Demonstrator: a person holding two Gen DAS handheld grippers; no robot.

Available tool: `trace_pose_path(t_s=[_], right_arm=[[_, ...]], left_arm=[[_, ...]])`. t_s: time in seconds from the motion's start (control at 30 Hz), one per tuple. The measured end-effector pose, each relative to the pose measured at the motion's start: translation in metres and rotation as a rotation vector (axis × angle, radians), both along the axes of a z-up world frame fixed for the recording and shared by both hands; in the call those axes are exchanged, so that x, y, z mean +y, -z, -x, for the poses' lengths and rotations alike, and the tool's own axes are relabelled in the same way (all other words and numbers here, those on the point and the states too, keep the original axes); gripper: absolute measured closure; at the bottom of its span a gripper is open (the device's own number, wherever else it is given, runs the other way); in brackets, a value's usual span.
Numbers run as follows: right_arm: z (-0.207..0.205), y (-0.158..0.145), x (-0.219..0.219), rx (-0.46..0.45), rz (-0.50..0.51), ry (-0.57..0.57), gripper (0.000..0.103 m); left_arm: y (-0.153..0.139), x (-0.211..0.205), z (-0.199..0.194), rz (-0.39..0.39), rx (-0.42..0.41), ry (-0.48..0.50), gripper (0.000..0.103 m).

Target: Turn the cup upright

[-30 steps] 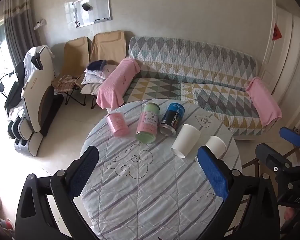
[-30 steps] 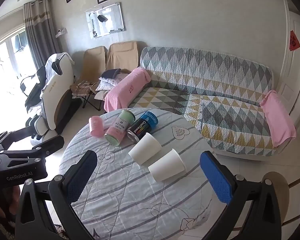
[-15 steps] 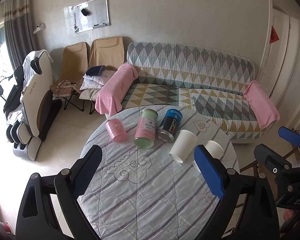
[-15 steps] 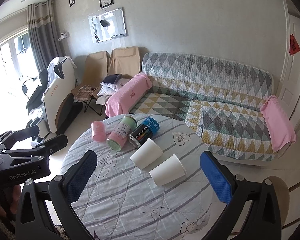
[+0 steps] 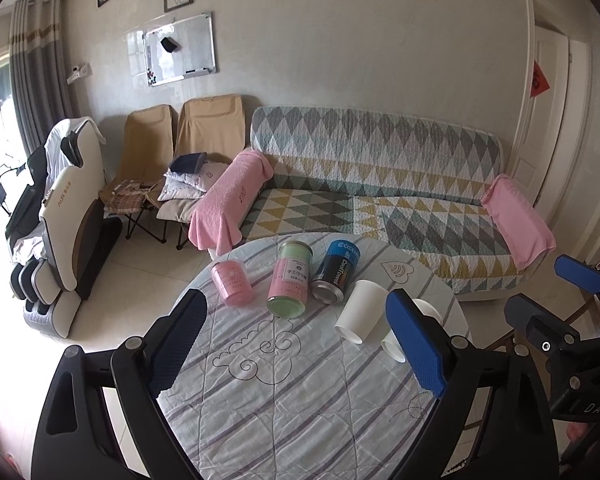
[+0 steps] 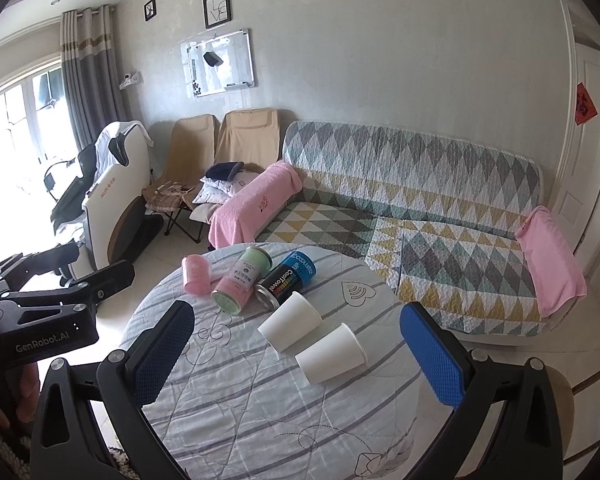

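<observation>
Two white paper cups lie on their sides on the round table (image 6: 236, 412). One cup (image 6: 290, 321) (image 5: 361, 310) is nearer the middle. The other cup (image 6: 333, 354) lies to its right; in the left wrist view (image 5: 396, 346) my finger partly hides it. A small pink cup (image 5: 233, 282) (image 6: 196, 274) lies on its side at the table's left. My left gripper (image 5: 300, 340) is open and empty, held above the table's near side. My right gripper (image 6: 296, 356) is open and empty, above and short of the white cups.
A pink-and-green canister (image 5: 291, 278) (image 6: 239, 281) and a blue-black can (image 5: 335, 270) (image 6: 286, 280) lie on their sides at the table's far side. A patterned sofa (image 5: 380, 184) stands behind the table. A massage chair (image 5: 60, 216) and folding chairs (image 5: 204, 136) stand at the left.
Both grippers have tilted up and pulled back a little, so the table and cups sit lower in both views. Nothing on the table has moved. Both grippers stay open.
</observation>
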State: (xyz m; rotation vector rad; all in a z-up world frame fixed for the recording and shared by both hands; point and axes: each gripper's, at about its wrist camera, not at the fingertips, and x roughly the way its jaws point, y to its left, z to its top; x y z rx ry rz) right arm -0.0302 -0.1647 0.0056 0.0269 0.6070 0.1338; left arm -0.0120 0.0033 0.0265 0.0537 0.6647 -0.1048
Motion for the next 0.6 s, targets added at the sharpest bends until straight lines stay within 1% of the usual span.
trace_pose_path(t_s=[0.6], right_arm=[[0.0061, -0.0054, -0.005, -0.026, 0.012, 0.013, 0.0]], left_arm=[[-0.0022, -0.0053, 0.003, 0.002, -0.019, 0.025, 0.011]])
